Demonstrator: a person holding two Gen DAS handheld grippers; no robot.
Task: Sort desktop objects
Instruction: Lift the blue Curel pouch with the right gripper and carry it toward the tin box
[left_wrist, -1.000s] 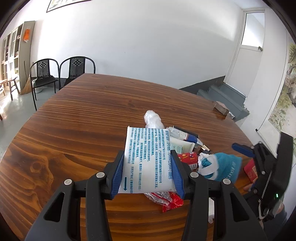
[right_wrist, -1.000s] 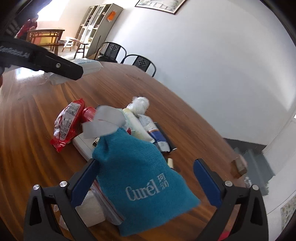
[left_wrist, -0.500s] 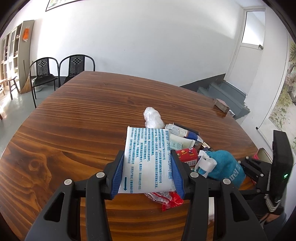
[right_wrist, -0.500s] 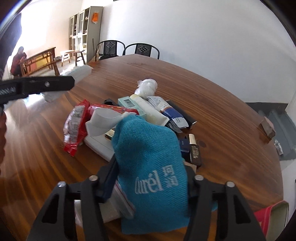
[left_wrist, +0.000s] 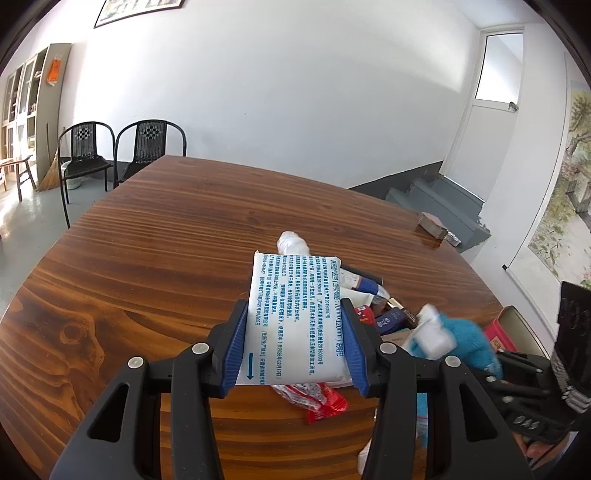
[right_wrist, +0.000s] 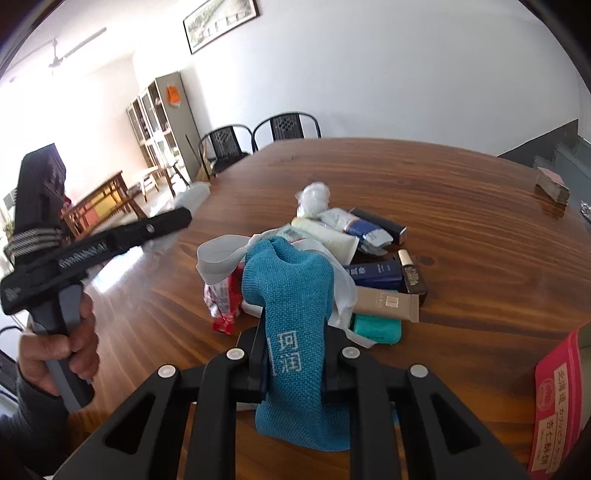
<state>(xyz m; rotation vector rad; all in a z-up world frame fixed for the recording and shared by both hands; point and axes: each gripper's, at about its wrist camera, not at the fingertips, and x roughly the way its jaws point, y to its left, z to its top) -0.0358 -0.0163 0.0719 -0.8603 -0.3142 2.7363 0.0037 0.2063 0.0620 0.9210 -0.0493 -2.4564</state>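
My left gripper (left_wrist: 295, 347) is shut on a white packet with blue print (left_wrist: 295, 314), held above the wooden table (left_wrist: 166, 258). In the right wrist view my right gripper (right_wrist: 295, 354) has its jaws closing on a teal knitted pouch (right_wrist: 295, 295) with a white ribbon (right_wrist: 221, 256); the pads press its sides and it hangs lifted over the pile. That pouch (left_wrist: 458, 339) appears at the lower right of the left wrist view too. Below lie a red snack packet (right_wrist: 225, 299), tubes (right_wrist: 332, 236), a dark blue box (right_wrist: 373, 275) and a beige tube (right_wrist: 388, 301).
A red tin (right_wrist: 557, 402) stands at the table's right edge. A small brown block (right_wrist: 552, 184) sits at the far right. Two black chairs (left_wrist: 122, 151) stand beyond the far end. A hand (right_wrist: 59, 343) holds the left gripper's grip at the left.
My right gripper's jaws came together on the teal pouch, rolled, and raised it off the pile. The left gripper and its white packet stayed put.
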